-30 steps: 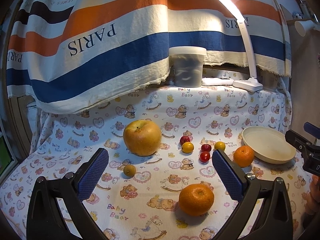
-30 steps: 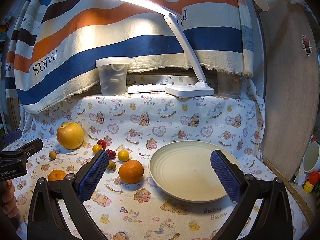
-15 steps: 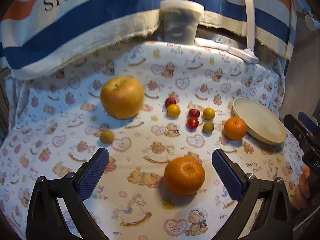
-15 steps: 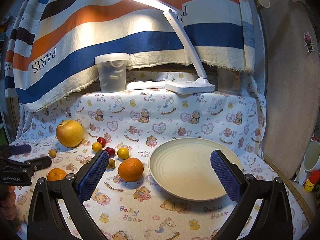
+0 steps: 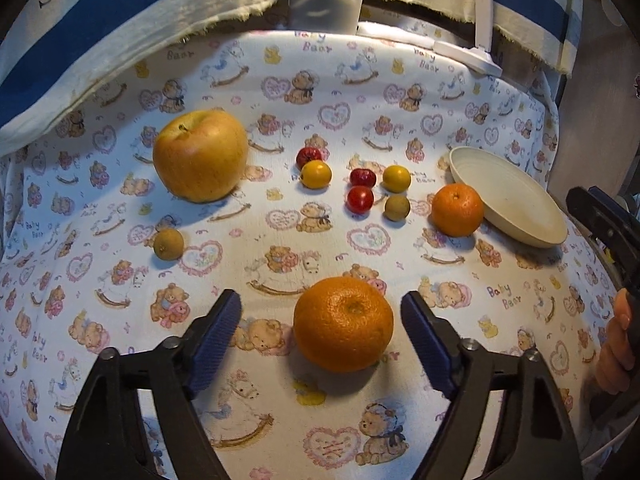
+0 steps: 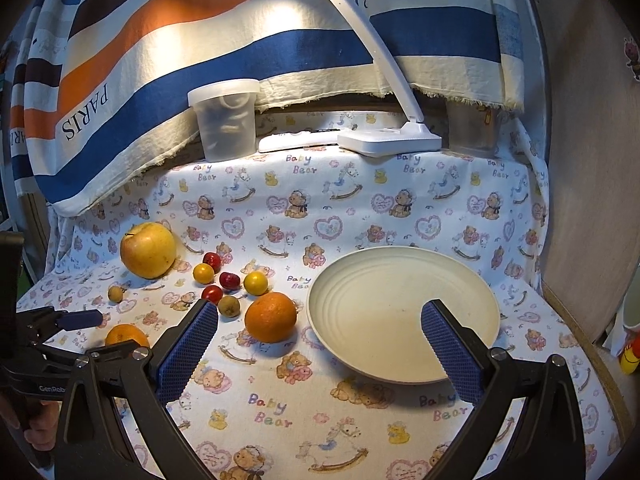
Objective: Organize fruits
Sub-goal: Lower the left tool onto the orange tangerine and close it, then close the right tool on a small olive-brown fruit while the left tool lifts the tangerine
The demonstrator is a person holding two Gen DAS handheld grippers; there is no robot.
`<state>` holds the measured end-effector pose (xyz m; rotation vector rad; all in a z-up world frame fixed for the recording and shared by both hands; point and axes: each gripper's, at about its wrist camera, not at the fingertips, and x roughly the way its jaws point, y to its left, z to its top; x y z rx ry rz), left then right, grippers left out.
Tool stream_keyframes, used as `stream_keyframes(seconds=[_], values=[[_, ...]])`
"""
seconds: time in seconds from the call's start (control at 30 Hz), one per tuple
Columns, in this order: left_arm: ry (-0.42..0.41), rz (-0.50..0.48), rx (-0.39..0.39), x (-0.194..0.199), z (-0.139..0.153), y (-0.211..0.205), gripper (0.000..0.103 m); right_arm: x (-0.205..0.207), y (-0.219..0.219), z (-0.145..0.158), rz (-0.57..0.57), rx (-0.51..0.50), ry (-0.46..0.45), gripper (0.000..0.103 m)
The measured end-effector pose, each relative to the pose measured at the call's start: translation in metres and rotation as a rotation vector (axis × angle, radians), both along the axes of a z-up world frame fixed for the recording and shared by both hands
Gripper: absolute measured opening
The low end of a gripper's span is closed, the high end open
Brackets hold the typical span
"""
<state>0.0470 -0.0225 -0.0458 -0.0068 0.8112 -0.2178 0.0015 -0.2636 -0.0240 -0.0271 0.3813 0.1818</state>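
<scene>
My left gripper (image 5: 322,320) is open, its fingers on either side of a near orange (image 5: 343,324) on the bear-print cloth, not touching it. That orange (image 6: 126,335) shows partly hidden in the right wrist view. A second orange (image 5: 457,210) (image 6: 271,317) lies beside the empty cream plate (image 5: 520,224) (image 6: 332,280). A yellow apple (image 5: 201,155) (image 6: 148,250), several red and yellow cherry tomatoes (image 5: 360,199) (image 6: 212,293) and small brown fruits (image 5: 168,243) (image 6: 229,305) lie between. My right gripper (image 6: 318,336) is open and empty, low over the plate's near side.
A lidded plastic tub (image 6: 224,120), a white remote (image 6: 296,142) and a white desk lamp (image 6: 390,140) stand at the back under a striped cloth (image 6: 240,52). A wooden panel (image 6: 592,200) walls the right side.
My left gripper has moved forward and down and narrowed around the near orange, which now lies between its fingers. The right gripper has shifted only slightly.
</scene>
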Motion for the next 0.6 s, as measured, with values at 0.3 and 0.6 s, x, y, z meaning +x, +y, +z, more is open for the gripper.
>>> stream_keyframes(seconds=[0.3,0.6], values=[[0.054,-0.058,-0.026,0.001,-0.007,-0.006,0.049,0.001,0.007,-0.001,0.019,-0.038,0.016,0.102],[-0.098,-0.012,-0.037,-0.010,0.020,0.006,0.049,0.005,0.006,0.001,0.057,-0.035,0.042,0.102]])
